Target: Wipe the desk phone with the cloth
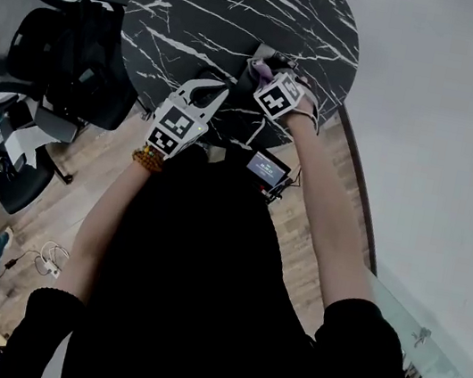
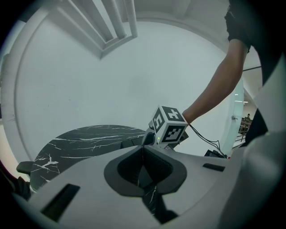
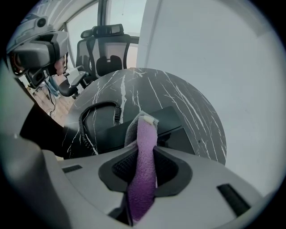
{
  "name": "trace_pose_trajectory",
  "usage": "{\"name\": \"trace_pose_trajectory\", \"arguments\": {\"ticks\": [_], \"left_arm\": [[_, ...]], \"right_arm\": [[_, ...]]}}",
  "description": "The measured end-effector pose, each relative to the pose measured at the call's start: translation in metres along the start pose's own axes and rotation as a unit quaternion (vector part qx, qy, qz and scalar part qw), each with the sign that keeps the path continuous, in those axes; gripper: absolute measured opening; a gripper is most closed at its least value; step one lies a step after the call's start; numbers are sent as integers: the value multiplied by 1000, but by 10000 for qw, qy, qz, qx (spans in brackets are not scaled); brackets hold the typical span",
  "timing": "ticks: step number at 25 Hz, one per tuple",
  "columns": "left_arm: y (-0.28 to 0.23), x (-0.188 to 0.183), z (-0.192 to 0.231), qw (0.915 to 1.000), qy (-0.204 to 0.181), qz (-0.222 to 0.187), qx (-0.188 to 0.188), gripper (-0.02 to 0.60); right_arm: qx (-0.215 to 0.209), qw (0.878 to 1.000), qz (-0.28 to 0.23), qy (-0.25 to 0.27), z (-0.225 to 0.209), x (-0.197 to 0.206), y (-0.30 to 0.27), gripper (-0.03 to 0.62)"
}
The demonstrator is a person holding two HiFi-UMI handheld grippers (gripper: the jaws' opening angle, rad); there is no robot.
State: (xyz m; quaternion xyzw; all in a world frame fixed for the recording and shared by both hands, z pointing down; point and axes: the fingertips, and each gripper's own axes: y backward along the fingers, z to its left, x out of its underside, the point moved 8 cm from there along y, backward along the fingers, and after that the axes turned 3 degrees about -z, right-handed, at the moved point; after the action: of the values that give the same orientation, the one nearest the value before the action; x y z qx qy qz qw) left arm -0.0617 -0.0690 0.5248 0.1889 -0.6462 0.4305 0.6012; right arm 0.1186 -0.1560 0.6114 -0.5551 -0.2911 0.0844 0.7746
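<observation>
desk phone [image 3: 175, 121], a low black plastic unit, sits on the round black marble table with white veins [image 3: 196, 112], just ahead of the right gripper [image 3: 144, 172]. its black coiled cord [image 3: 94, 112] loops off to the left side of the body. the right gripper is clenched on a purple and grey microfibre cloth [image 3: 145, 138], which stands up between the jaws as a narrow fold and hangs limp below them. in the head view the cloth [image 1: 261, 70] is over the table close to the phone. whether it touches the phone cannot be told.

the left gripper [image 2: 143, 157] has its jaws pressed together with nothing between them. it hovers beside the right one near the table's near edge [image 1: 149, 91].

the cloth looks soft, light and floppy, so it should bend to the phone's ridges, but the exposed tuft is small and may need a broad sweeping angle. the phone is likely rigid and fairly light. on the smooth marble it could slide under a firm wipe, and the cord could snag a jaw. the empty left gripper would probably do best bracing the body's flat side edge, well away from the cord.
</observation>
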Motion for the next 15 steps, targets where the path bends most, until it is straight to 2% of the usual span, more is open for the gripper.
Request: {"name": "trace_pose_trajectory", "arguments": {"ticks": [15], "left_arm": [[2,0,1,10000,-10,-8,-47,15]], "right_arm": [[-229,9990,52,372,29,3,-6,77]]}}
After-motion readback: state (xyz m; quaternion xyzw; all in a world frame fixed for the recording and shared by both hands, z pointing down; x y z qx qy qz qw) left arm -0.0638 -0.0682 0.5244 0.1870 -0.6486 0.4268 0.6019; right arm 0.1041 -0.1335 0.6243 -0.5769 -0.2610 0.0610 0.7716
